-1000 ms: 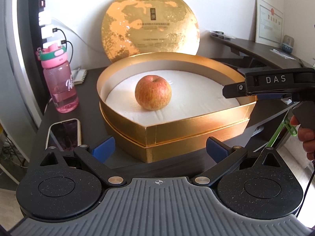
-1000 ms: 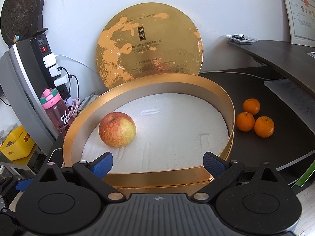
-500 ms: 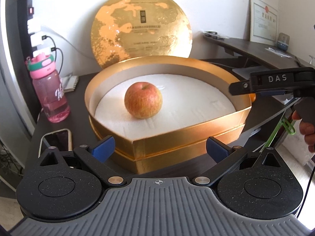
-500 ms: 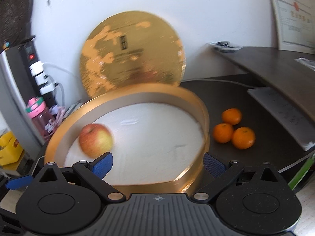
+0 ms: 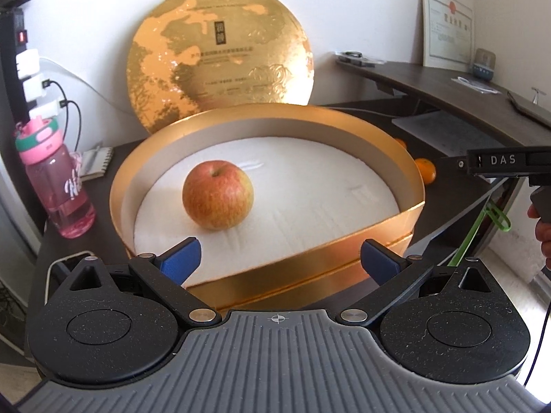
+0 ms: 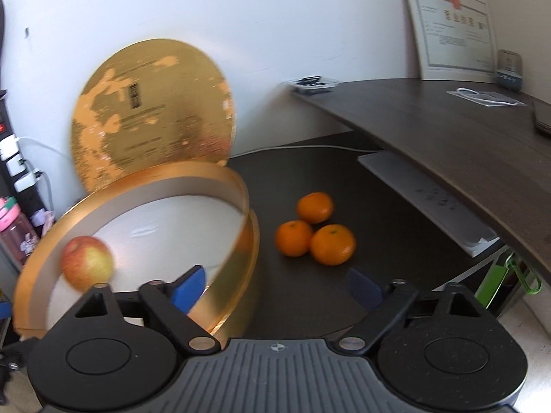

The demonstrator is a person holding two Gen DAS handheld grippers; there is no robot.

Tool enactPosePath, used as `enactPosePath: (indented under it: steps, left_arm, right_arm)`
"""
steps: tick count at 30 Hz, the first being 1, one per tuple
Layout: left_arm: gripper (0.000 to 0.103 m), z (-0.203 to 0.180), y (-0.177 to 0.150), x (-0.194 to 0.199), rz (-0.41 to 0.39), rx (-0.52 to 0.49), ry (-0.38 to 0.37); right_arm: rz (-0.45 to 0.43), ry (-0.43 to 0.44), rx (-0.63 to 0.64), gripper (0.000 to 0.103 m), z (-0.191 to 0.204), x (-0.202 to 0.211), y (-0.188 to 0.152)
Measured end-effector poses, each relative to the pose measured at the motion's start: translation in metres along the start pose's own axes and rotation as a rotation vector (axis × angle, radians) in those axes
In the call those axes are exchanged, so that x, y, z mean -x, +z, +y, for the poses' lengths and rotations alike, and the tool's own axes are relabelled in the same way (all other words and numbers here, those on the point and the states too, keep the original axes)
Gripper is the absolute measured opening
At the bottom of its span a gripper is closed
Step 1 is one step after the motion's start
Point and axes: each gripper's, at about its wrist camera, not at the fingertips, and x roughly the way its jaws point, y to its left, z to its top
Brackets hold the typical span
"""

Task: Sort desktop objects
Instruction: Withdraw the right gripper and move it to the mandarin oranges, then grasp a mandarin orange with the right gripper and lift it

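Both jaws stand apart and grip nothing. Your left gripper [image 5: 279, 261] points over the near rim of the gold box [image 5: 396, 172], its blue fingertips [image 5: 179, 258] wide on either side. Inside, the apple [image 5: 217, 199] rests alone on the white liner, left of centre. The gold lid [image 5: 220, 58] leans upright against the wall behind the box. Your right gripper [image 6: 277, 284] points past the box's right edge at three oranges [image 6: 315, 229], which lie clustered and touching on the dark desk [image 6: 361, 189], just beside the box. A pink bottle [image 5: 51, 179] stands left of the box. Your right hand [image 5: 542, 234] shows at the left view's edge.
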Motion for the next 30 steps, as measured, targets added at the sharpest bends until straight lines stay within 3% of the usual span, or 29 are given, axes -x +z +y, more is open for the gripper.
enactPosePath:
  steps: [3,22,24,26,28,30]
  left_arm:
    - [0.101,-0.001,0.004,-0.005,0.005,-0.001,0.007]
    - [0.101,-0.015,0.013,-0.04,0.057,-0.023,0.019]
    - [0.101,-0.015,0.013,-0.041,0.061,-0.021,0.02]
    - [0.101,-0.015,0.012,-0.041,0.065,-0.02,0.018]
    - [0.101,-0.015,0.011,-0.041,0.067,-0.02,0.017]
    - [0.101,-0.014,0.01,-0.04,0.068,-0.018,0.017]
  right_arm:
    - [0.002,-0.011,-0.007,0.068,-0.015,-0.016,0.0]
    - [0.027,-0.025,0.106,0.066,-0.055,-0.1,-0.007]
    - [0.033,-0.021,0.123,0.065,-0.05,-0.113,0.004]
    - [0.034,-0.017,0.142,0.06,-0.05,-0.116,0.003]
    - [0.032,-0.007,0.159,0.048,-0.049,-0.117,0.003]
    - [0.032,-0.002,0.175,0.048,-0.047,-0.118,0.003]
